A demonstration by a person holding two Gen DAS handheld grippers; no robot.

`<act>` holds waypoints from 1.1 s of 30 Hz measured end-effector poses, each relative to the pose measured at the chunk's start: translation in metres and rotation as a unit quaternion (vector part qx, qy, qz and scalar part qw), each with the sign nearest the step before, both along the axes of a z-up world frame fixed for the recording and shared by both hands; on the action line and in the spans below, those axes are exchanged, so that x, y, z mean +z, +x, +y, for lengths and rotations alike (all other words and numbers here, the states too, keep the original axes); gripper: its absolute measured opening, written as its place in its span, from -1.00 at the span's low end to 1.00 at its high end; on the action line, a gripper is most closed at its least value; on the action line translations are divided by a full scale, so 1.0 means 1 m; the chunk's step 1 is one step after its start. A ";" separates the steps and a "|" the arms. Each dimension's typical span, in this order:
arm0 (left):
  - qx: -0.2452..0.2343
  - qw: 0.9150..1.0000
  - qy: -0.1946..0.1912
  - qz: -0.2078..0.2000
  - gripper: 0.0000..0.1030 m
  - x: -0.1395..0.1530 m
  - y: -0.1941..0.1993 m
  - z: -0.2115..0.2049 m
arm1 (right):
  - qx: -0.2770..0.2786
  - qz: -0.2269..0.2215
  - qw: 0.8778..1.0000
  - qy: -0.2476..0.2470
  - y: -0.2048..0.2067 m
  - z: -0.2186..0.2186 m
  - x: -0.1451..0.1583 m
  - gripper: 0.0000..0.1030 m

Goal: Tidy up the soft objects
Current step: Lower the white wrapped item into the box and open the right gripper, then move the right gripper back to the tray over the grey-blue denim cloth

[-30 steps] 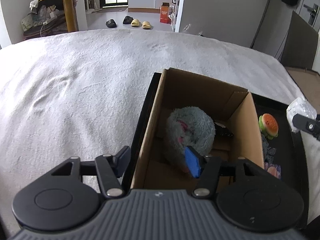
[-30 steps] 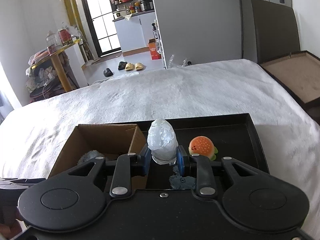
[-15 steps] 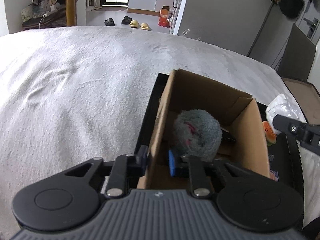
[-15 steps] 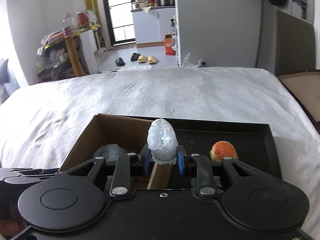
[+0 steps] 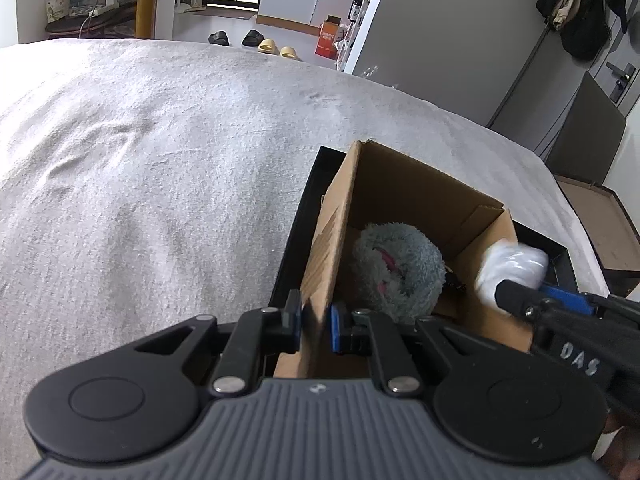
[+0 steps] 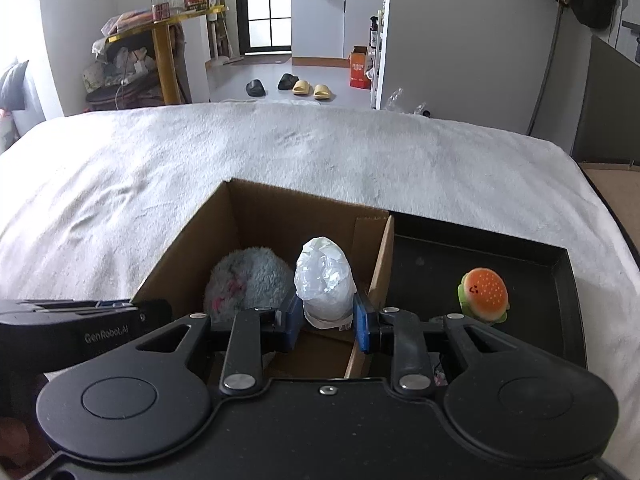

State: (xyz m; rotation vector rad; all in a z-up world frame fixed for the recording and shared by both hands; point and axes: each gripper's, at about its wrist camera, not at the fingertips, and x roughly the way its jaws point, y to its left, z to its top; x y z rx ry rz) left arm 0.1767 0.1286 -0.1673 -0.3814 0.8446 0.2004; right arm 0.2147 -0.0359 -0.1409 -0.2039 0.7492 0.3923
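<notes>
Plush ball (image 6: 246, 280) half hidden behind fingers (image 6: 291, 322) and white bundle (image 6: 325, 282)

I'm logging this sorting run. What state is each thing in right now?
cardboard box: open-topped, standing in the tray.
grey plush: inside the box.
white wrapped bundle: held above the box.
burger toy: on the black tray.
left gripper: shut on the box wall.
right gripper: shut on the bundle.

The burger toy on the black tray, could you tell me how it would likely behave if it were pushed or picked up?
The burger toy looks like squashy foam, so it would probably give under a squeeze. Small and rounded, it seems light and may tip or roll when nudged. The black tray has a raised rim that should stop it.
</notes>
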 end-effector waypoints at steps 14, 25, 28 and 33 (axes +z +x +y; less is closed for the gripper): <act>-0.001 0.999 0.027 0.025 -0.69 0.006 -0.001 -0.010 | -0.026 -0.025 0.999 -0.006 -0.009 -0.030 0.005 0.00; -0.003 0.996 0.065 0.055 -0.18 0.015 0.003 -0.027 | -0.051 -0.020 0.998 0.038 -0.005 -0.064 0.007 0.03; -0.005 0.995 0.080 0.058 -0.18 0.017 0.004 -0.032 | -0.055 -0.020 0.997 0.051 -0.004 -0.071 0.006 0.16; -0.003 0.993 0.098 0.066 -0.16 0.020 0.006 -0.037 | -0.060 -0.016 0.996 0.069 0.001 -0.083 0.003 0.18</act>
